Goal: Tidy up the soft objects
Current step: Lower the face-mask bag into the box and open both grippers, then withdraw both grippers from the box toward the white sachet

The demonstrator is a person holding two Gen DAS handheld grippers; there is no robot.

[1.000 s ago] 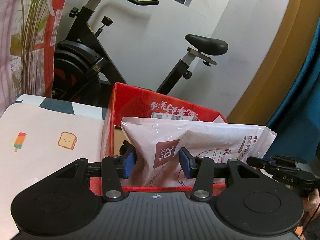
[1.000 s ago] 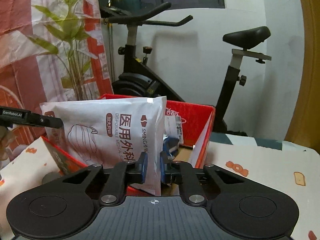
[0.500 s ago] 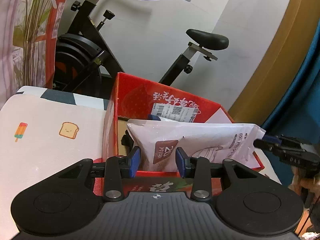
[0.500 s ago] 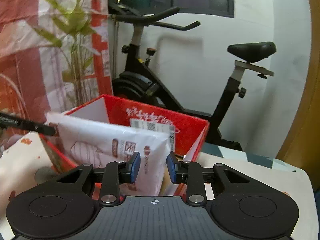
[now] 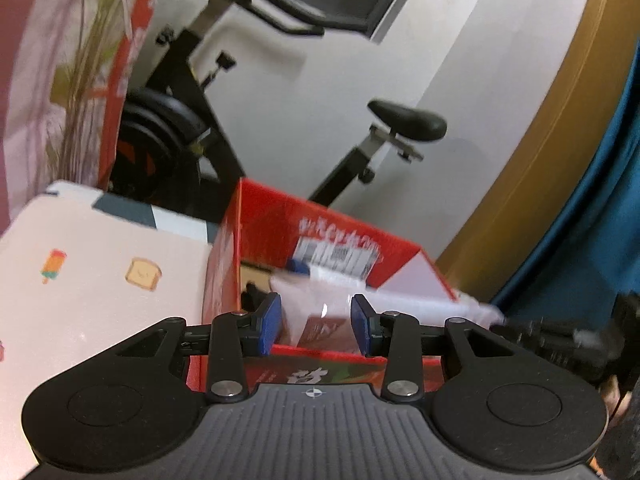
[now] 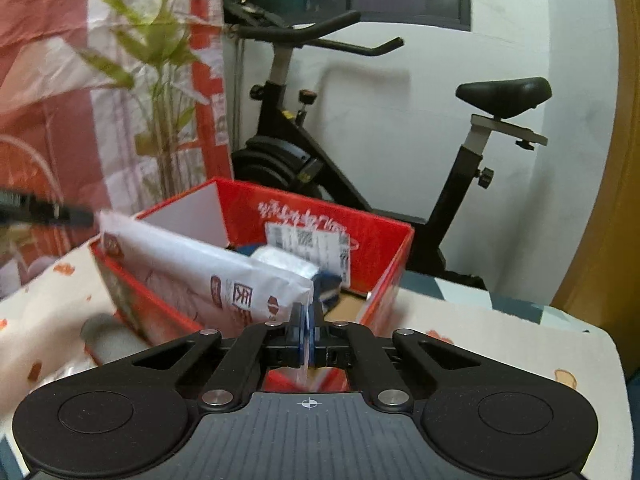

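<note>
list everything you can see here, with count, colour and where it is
pack: 1, white, leaning in the box
box: 1, red, on the table
table: 1, pale cloth with small prints, under the box
exercise bike: 1, black, behind the table
plant: 1, green, back left
left gripper: 1, black with blue pads, open around the pack's corner
right gripper: 1, black with blue pads, shut on the pack's edge

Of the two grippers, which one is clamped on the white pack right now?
The right gripper: its pads are pinched on the white pack's edge. The left gripper stands open around its other end.
</note>
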